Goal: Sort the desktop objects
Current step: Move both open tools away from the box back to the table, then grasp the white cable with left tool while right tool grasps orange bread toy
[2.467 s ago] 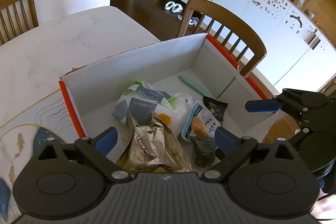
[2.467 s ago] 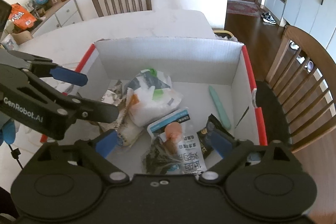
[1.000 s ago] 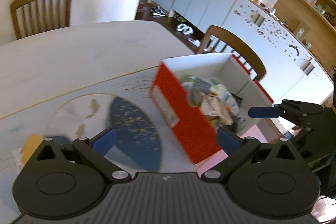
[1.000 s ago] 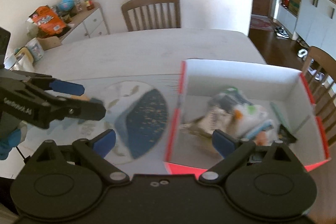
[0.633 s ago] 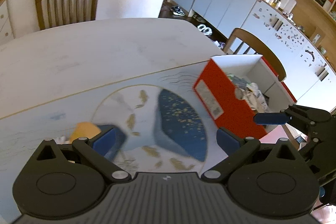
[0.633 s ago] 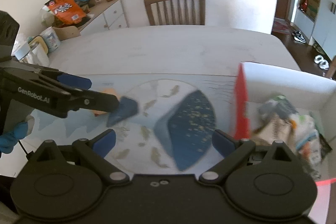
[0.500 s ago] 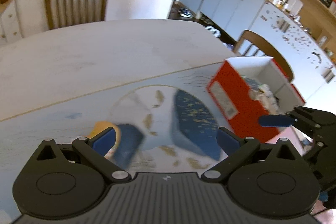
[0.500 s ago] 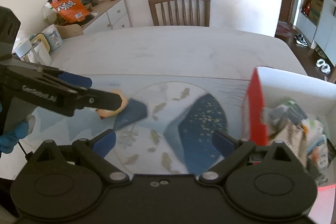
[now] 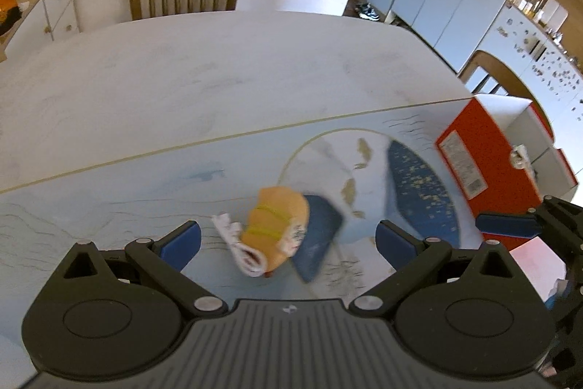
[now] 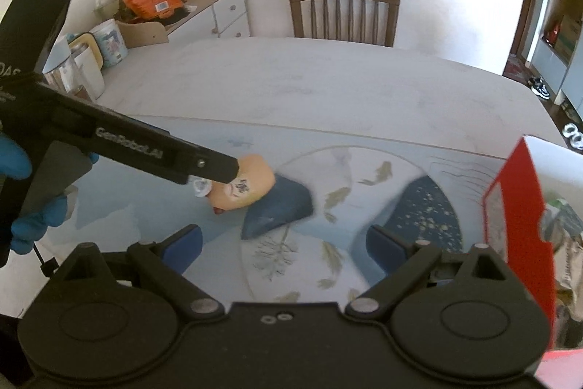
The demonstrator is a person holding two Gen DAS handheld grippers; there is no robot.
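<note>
An orange snack packet (image 9: pixel 278 223) with a white crimped end lies on the pale blue printed mat (image 9: pixel 145 192). In the left wrist view my left gripper (image 9: pixel 288 241) hovers open just in front of it, and the packet sits between the lines of the two blue pads. My right gripper (image 10: pixel 284 245) is open and empty over the mat's round fish print. From there the packet (image 10: pixel 251 185) lies ahead to the left, partly covered by a finger (image 10: pixel 215 170) of the left gripper. The red cardboard box (image 10: pixel 517 206), holding several packets, stands at the right.
The red box (image 9: pixel 481 163) stands at the mat's right end. Wooden chairs (image 10: pixel 344 13) stand around the white table (image 10: pixel 328 86). White mugs (image 10: pixel 87 68) sit at its left edge. A sideboard (image 10: pixel 222 10) behind carries an orange bag, a jar and a globe. A gloved hand (image 10: pixel 22 192) holds the left gripper.
Both grippers have swung left, from above the open box to over the mat. The orange packet has come into view and now lies in front of the open left gripper.
</note>
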